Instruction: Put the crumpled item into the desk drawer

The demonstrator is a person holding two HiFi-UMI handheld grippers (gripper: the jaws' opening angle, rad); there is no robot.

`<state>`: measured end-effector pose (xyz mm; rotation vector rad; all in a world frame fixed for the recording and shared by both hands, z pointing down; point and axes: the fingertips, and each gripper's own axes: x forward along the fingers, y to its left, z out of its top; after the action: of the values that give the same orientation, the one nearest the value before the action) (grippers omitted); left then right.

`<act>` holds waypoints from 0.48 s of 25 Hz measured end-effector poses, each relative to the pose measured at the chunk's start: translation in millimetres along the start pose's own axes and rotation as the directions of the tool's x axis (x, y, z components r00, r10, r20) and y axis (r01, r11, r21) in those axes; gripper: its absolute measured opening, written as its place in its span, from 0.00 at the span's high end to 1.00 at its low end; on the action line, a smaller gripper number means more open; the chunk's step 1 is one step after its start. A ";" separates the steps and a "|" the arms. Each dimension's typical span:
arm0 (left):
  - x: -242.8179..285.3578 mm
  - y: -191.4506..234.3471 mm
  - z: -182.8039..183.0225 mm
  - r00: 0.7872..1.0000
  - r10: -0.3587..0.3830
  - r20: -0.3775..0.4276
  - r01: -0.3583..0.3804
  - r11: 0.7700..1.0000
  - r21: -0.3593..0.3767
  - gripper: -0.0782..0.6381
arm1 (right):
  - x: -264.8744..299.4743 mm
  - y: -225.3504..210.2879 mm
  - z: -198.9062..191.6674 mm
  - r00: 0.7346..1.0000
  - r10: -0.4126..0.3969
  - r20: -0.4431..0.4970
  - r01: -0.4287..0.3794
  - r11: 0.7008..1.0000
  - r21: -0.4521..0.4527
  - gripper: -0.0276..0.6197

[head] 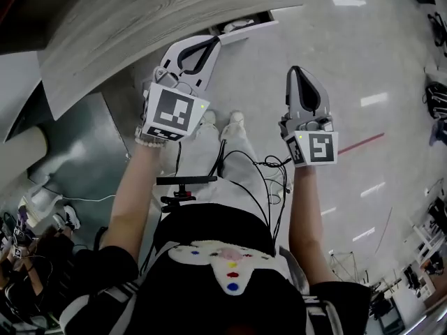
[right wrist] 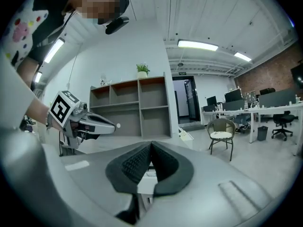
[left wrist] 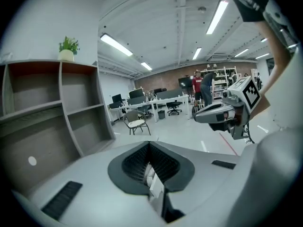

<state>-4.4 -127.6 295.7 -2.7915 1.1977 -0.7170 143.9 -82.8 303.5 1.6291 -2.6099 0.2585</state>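
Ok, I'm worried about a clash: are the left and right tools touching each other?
Apart. The head view shows a plain gap of floor between the left tool and the right tool.

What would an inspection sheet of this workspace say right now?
Surface: grey wood-grain desk, nothing seen on it.
Job's things: drawer open under the desk edge, pale contents too small to identify; crumpled item not identified.
Clutter: unclear gear at the floor's left edge.
Grippers: left gripper and right gripper both shut, held in the air, apart.
Cables: black cables loop at the person's waist.
Surroundings: glossy floor, shelf unit, chair, office desks, people far off.
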 end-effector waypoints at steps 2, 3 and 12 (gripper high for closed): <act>-20.4 8.6 10.4 0.999 0.007 0.037 -0.007 1.000 0.010 0.88 | 1.5 15.0 10.7 1.000 0.001 0.007 -0.001 1.000 -0.007 0.94; -30.6 12.7 15.9 0.999 0.012 0.052 -0.013 1.000 0.015 0.88 | 1.8 23.0 16.8 1.000 0.005 0.012 -0.005 1.000 -0.007 0.94; -105.7 25.4 69.6 0.984 0.046 0.175 -0.055 0.998 0.043 0.88 | -15.6 60.7 79.5 0.997 0.020 0.077 -0.016 0.999 -0.050 0.94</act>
<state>-56.1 -83.5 186.0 -2.7078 1.1976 -0.4801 99.8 -56.4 216.2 1.6333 -2.6653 0.1331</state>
